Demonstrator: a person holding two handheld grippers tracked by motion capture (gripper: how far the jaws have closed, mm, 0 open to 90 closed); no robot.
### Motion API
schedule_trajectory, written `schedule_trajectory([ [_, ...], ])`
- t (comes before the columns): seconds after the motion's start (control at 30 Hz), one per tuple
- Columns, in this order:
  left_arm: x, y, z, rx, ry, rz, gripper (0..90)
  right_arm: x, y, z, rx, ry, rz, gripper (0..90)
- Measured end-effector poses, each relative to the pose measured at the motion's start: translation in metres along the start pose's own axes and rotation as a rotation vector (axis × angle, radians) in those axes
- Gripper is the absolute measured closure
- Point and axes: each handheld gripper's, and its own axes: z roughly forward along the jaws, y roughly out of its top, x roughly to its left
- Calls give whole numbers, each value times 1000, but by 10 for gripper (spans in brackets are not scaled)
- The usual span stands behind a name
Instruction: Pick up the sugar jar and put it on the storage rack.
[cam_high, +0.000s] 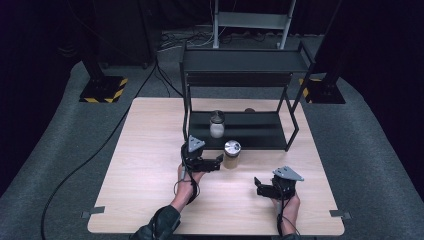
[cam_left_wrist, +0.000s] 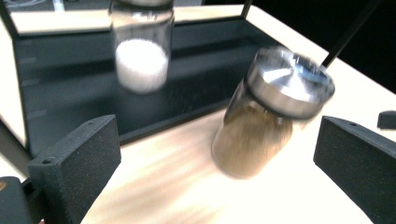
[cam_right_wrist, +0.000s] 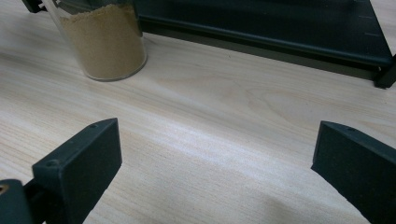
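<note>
A glass jar of brown powder (cam_high: 232, 154) with a silver lid stands on the wooden table (cam_high: 150, 150), just in front of the black shelf rack (cam_high: 240, 131). A second jar holding white powder (cam_high: 217, 125) stands on the rack's lower shelf. My left gripper (cam_high: 216, 162) is open just left of the brown jar, not touching it. In the left gripper view the brown jar (cam_left_wrist: 266, 116) lies ahead between the wide-spread jaws, with the white jar (cam_left_wrist: 141, 51) behind it. My right gripper (cam_high: 260, 186) is open over bare table at the front right; its view has the brown jar (cam_right_wrist: 105, 39) far off to the left.
The rack has an upper shelf (cam_high: 245, 61) above the lower one, with thin legs at its corners. A small dark object (cam_high: 249, 110) lies behind the rack on the table. Cables run across the grey floor to the left.
</note>
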Motion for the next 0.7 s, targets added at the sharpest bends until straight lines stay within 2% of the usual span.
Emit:
schedule_trajectory([
  [0.23, 5, -21, -15, 29, 15, -16, 3, 1, 1, 0, 4, -2, -4, 4],
  [0.5, 5, -42, -28, 36, 40, -49, 5, 1, 1, 1, 7, -3, -9, 4],
  [0.7, 4, -52, -34, 43, 58, -46, 5, 1, 1, 1, 8, -3, -11, 4],
])
